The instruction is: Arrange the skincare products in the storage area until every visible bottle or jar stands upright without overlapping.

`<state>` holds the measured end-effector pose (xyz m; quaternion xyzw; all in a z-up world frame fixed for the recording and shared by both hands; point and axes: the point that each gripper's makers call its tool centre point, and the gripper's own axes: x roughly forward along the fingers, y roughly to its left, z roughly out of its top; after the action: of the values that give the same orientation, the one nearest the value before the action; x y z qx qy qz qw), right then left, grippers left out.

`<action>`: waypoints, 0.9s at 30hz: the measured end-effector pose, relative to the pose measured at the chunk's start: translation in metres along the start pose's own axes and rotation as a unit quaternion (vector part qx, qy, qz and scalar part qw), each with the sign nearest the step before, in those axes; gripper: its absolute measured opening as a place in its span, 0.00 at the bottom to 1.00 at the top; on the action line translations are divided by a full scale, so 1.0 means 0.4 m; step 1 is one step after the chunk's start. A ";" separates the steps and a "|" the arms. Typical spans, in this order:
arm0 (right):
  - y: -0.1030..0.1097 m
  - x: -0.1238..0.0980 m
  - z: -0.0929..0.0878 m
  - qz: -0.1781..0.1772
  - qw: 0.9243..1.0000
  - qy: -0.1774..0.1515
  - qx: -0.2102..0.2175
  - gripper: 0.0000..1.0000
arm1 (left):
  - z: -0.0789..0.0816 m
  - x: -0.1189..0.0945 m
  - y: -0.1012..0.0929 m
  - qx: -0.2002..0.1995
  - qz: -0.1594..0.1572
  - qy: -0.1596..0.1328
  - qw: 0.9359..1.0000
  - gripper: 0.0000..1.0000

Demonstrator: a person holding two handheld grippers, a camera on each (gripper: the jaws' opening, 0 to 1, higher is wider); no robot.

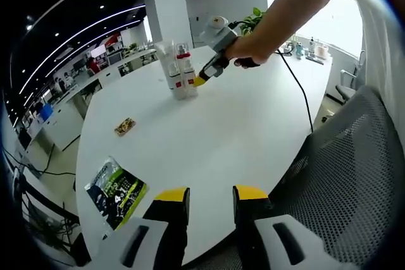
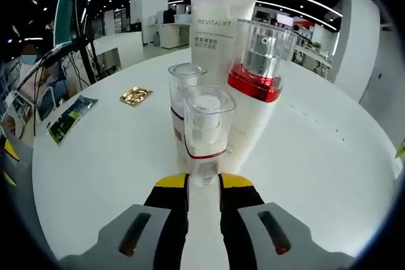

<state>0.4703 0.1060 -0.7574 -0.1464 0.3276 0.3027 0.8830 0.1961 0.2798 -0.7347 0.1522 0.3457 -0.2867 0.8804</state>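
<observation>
Where fingers [image 2: 235, 184] flank white bottle [image 2: 204, 140], seemingly gripped, upright

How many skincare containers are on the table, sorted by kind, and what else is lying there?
Clear-capped bottles: 3
Revitalift tube: 1
Gold packet: 1
Green and black pouch: 1
Total: 6
</observation>
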 end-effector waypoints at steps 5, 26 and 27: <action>-0.016 -0.012 -0.009 -0.006 1.000 0.002 0.011 0.15 | 0.000 -0.001 0.003 0.001 0.003 -0.001 1.000 0.28; -0.024 -0.006 0.007 -0.003 0.998 0.008 0.069 0.19 | 0.005 -0.005 0.008 0.003 0.010 -0.007 1.000 0.27; -0.026 -0.008 0.006 -0.003 0.998 0.010 0.066 0.19 | 0.006 -0.005 0.008 0.001 0.010 -0.008 1.000 0.27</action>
<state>0.4763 0.0976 -0.7530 -0.0920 0.3554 0.2762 0.8882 0.1982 0.2822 -0.7315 0.1542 0.3368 -0.2795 0.8858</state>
